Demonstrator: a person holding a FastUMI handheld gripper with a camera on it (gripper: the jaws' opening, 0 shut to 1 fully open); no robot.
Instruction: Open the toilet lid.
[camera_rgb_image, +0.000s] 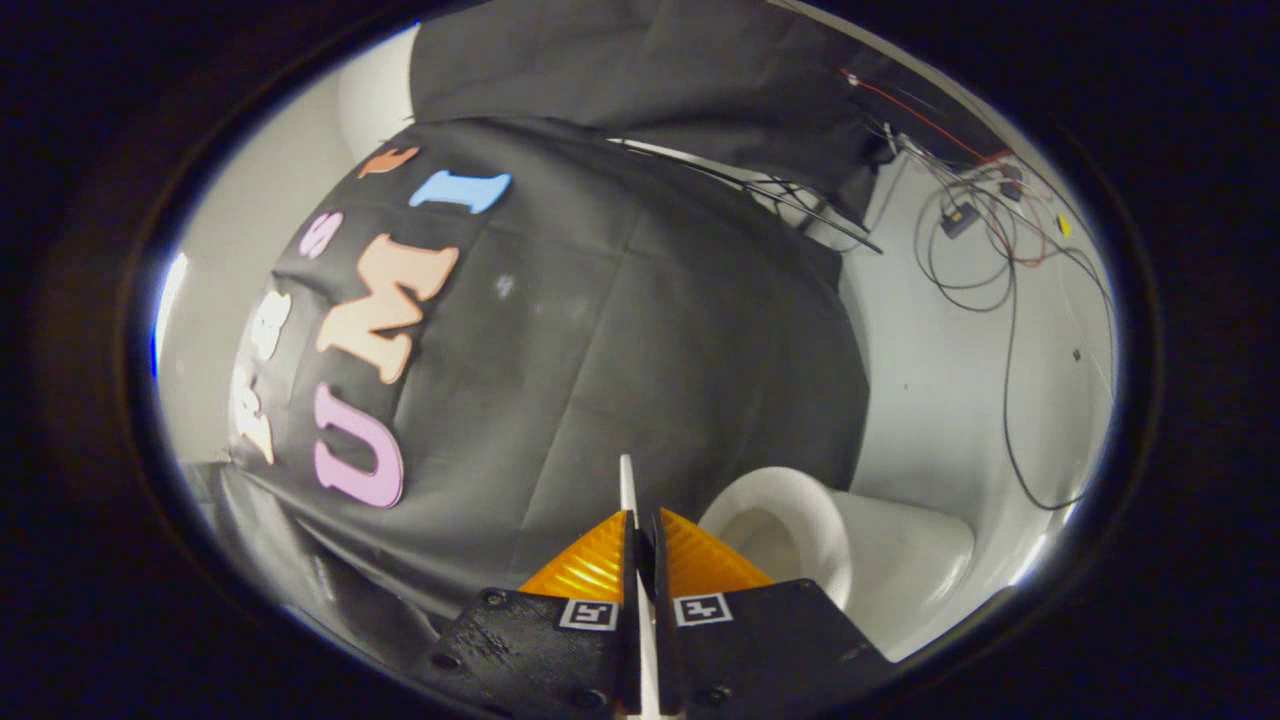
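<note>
tongs (641, 545) clamped tight on a thin white edge, the toilet lid (628, 490), which sticks up between the fingers. toilet bowl (790, 530) sits just to the right, black cloth (650, 350) ahead, loose wires (985, 240) on the white wall (950, 400).

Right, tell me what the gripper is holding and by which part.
The gripper is shut on the toilet lid, gripping its thin edge, which stands up between the fingers. The toilet bowl lies open just beyond.
</note>
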